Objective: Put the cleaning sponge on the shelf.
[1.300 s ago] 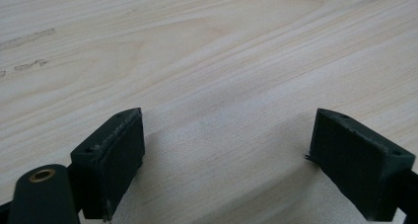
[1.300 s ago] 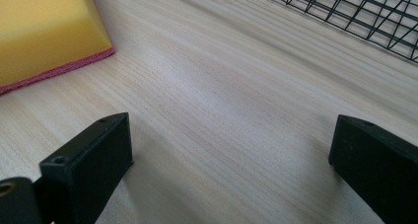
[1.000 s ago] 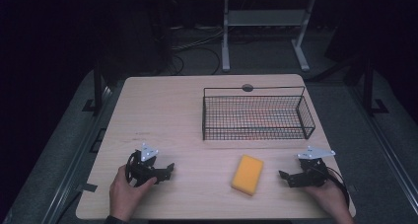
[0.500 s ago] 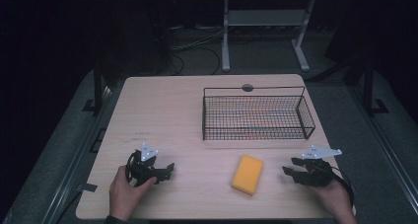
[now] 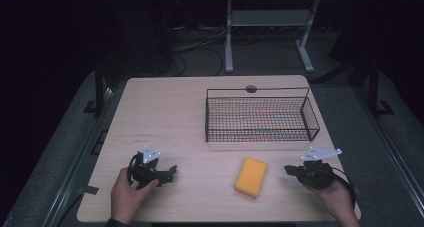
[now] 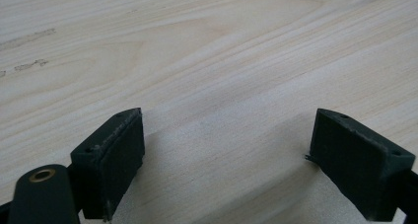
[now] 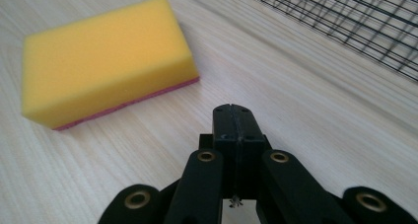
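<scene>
Nothing done yet, judging by the layout: yellow sponge (image 5: 251,176) lying flat on the desk (image 5: 170,112), near the front edge, outside the wire basket (image 5: 260,116). Basket without anything inside, as far as the high view tells. Probable work: taking the sponge and putting it in the basket, so the whole of it still ahead.

Right gripper (image 5: 291,170) low over the desk, just to the right of the sponge, pointing toward it but apart from it. Its fingers (image 7: 231,128) pressed fully together, with nothing between them; to open first before any grasp. In the right gripper view, sponge (image 7: 106,58) close ahead and to the left, a thin pink layer along its underside, the basket mesh (image 7: 355,21) farther off at the upper right.

Left gripper (image 5: 171,170) resting at the left front part of the desk, well apart from the sponge. Its fingers (image 6: 111,160) wide open, only bare wood between them.

Around: a small dark round cap (image 5: 251,89) in the desk behind the basket, a white metal stand (image 5: 270,22) and cables on the floor beyond. No obstacle between the right gripper and the sponge, nor between the sponge and the basket; only the near wall of the basket to lift over.
</scene>
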Demonstrator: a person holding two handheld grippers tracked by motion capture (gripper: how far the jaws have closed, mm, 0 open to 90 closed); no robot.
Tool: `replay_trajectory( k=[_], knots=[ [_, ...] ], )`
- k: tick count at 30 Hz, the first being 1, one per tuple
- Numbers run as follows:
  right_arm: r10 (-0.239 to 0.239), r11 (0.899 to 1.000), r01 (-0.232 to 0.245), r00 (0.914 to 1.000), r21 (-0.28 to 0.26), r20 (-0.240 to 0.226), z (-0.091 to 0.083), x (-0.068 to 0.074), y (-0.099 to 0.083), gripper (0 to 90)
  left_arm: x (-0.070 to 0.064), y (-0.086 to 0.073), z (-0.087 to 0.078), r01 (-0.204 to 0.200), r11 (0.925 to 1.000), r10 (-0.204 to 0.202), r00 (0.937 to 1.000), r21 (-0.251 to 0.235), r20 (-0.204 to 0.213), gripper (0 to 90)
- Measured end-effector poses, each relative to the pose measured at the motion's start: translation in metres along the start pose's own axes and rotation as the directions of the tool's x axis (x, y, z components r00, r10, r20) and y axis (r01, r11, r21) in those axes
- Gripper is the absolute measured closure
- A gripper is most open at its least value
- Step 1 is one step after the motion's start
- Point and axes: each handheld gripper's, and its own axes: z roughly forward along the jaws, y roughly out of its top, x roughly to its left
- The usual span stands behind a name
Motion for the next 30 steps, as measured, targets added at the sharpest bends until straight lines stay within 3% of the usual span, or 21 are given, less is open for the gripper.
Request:
replay_trajectory(
  k=[7,14,20,30],
  knots=[
    [-0.012,1.000,0.012,0.9998,0.002,-0.017,0.002,0.002,0.007,89.5,0.000,0.000,0.000,0.000,1.0000,0.000,1.0000,0.000,0.000,12.6],
    [-0.015,0.999,0.017,0.9989,0.037,-0.045,0.008,0.004,0.017,89.6,0.000,0.000,0.000,-0.001,1.0000,0.001,1.0000,0.000,0.000,12.7],
    [-0.057,0.996,0.060,0.9971,0.059,-0.050,0.018,0.010,0.026,89.6,0.000,0.000,0.000,0.000,1.0000,0.000,1.0000,0.000,0.000,12.7],
    [-0.076,0.993,0.081,0.9952,0.090,-0.061,0.028,0.015,0.034,89.5,0.000,0.000,0.000,0.000,1.0000,0.000,1.0000,0.000,0.000,12.7]
  ],
)
